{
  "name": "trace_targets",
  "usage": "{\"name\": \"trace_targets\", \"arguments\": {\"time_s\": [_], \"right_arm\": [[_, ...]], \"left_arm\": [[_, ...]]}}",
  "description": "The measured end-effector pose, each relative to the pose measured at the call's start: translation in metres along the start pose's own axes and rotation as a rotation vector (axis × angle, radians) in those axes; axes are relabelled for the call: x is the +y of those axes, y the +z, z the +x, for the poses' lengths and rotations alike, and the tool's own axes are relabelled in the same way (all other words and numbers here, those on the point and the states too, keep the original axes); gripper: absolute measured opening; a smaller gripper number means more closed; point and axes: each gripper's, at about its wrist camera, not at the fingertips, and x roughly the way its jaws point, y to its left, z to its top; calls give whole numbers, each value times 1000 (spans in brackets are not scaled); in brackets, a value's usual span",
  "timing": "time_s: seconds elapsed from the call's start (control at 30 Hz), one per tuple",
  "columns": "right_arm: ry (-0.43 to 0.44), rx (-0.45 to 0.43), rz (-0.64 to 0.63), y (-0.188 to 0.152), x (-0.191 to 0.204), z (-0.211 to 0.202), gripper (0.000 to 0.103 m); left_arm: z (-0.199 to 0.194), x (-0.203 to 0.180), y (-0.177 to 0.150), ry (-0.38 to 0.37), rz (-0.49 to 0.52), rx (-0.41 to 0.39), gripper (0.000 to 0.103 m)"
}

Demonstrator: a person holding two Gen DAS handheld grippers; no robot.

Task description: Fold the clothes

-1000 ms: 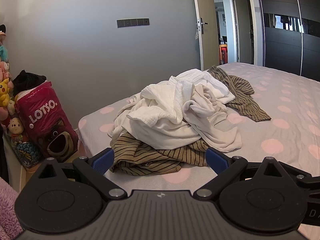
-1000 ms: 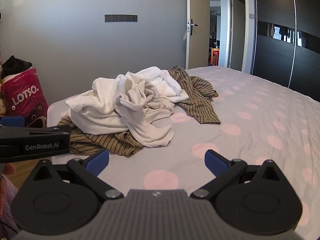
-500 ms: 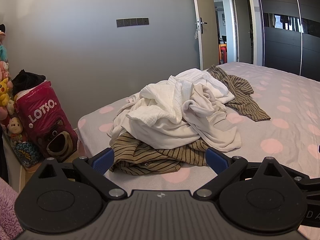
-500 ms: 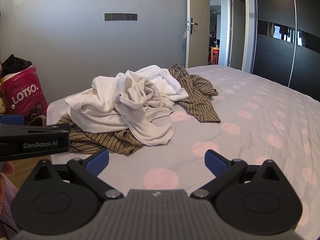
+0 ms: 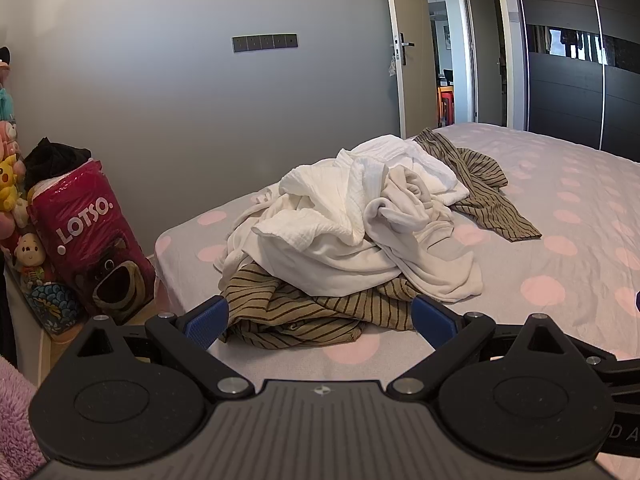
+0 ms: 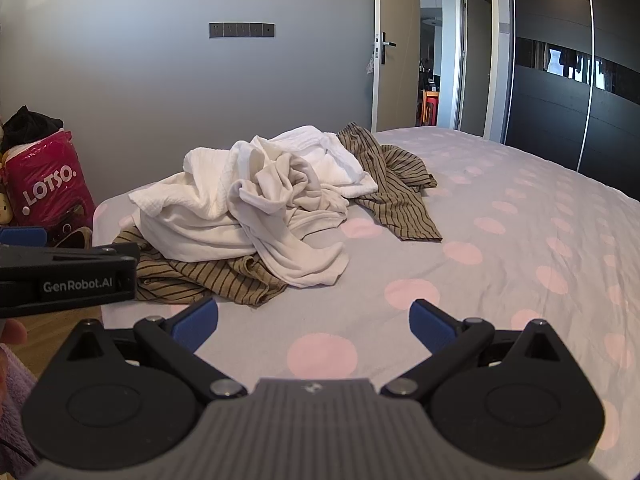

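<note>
Nearest the cameras, the left gripper point(image 5: 320, 316) hangs with its blue-padded fingers point(image 5: 206, 322) spread wide and nothing between them, poised over the near edge of the bed point(image 5: 560, 240) just short of the laundry. The right gripper point(image 6: 314, 322) is likewise splayed apart and empty, over bare polka-dot sheet further along that near edge, with the left tool's body showing at the left of its view.

Just beyond the left gripper lies the heap of clothes point(image 5: 352, 236), toward the bed's near left corner. At its bottom, closest to the edge, is a crumpled olive striped garment point(image 5: 300, 308). Piled on that are white garments point(image 5: 320, 208), bunched and twisted together, one cream piece trailing toward the middle of the bed. Behind the heap, a second stretch of striped cloth point(image 5: 484, 192) spreads flat toward the far edge; whether it is one piece with the near one cannot be told.

Nothing on the bed lies folded; everything visible is in a tangle. The step in hand looks like choosing and reaching for one garment. That calls for pinching a free edge, probably the near striped hem or the trailing cream piece, and drawing it clear onto the bare sheet at the right.

Beyond the bed's left edge stand a red LOTSO bag point(image 5: 86, 240) and soft toys point(image 5: 12, 184).
</note>
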Motion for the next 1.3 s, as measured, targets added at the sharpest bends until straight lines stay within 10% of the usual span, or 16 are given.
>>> {"name": "trace_targets", "arguments": {"time_s": [0.6,1.0,1.2,1.3], "right_arm": [[44,-73,-3,-3,7,2,103],[105,-39,-106,36,18,42,101],[145,-17,-152,66,21,82,85],[167,6,-161,81,23,108,62]], "left_arm": [[10,7,-1,-15,-27,13,100],[57,8,38,-149,33,101,80],[99,12,66,-216,94,120,65],[126,16,79,-230,108,123,57]]}}
